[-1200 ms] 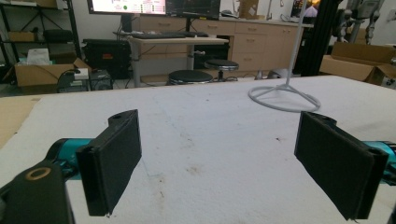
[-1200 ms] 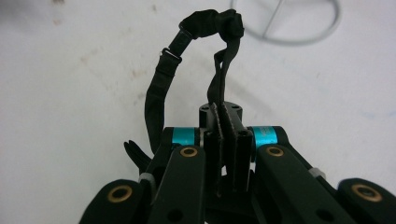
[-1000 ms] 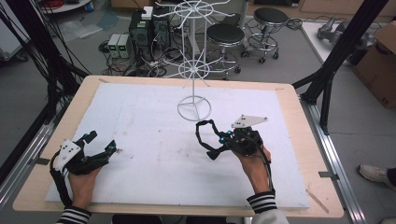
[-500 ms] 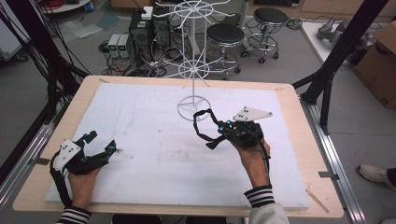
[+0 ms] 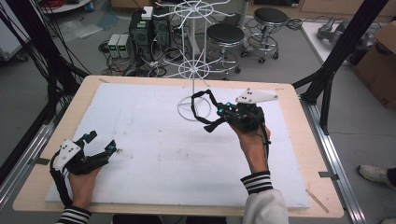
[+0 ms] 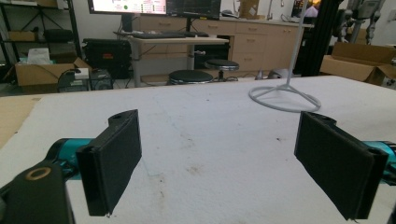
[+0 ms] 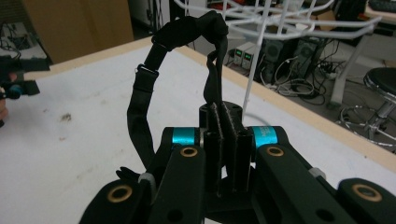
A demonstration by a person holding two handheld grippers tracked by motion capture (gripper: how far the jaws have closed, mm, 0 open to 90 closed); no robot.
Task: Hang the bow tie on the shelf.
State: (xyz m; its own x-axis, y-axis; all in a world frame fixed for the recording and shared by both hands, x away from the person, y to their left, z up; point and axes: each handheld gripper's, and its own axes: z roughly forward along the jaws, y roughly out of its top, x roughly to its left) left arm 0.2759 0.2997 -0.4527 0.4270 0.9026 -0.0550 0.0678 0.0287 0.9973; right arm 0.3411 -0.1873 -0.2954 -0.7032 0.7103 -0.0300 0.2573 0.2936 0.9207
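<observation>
Right gripper (image 5: 215, 116), held above the far middle of the white foam board (image 5: 154, 140), has its jaws pressed together on a black strap (image 7: 149, 88); in the right gripper view the strap rises from between the pads, arches over in a loop and drops down the left side, with a small metal ring partway along it. From the high view the loop of strap hangs just in front of the base ring of the white wire display stand (image 5: 192, 70), overlapping it in that view; whether they touch cannot be told. The grey three-cornered plate tops this gripper, and the right hand (image 5: 252, 140) grips it from behind, a striped cuff at the wrist.

Left gripper (image 5: 100, 142) rests low near the board's near left corner, jaws spread wide and holding nothing; in the left gripper view bare stained foam lies between the two black pads (image 6: 114, 158). The stand's circular base (image 6: 285, 98) sits farther off to that view's right. Wooden table (image 5: 303, 154) edges frame the board.
</observation>
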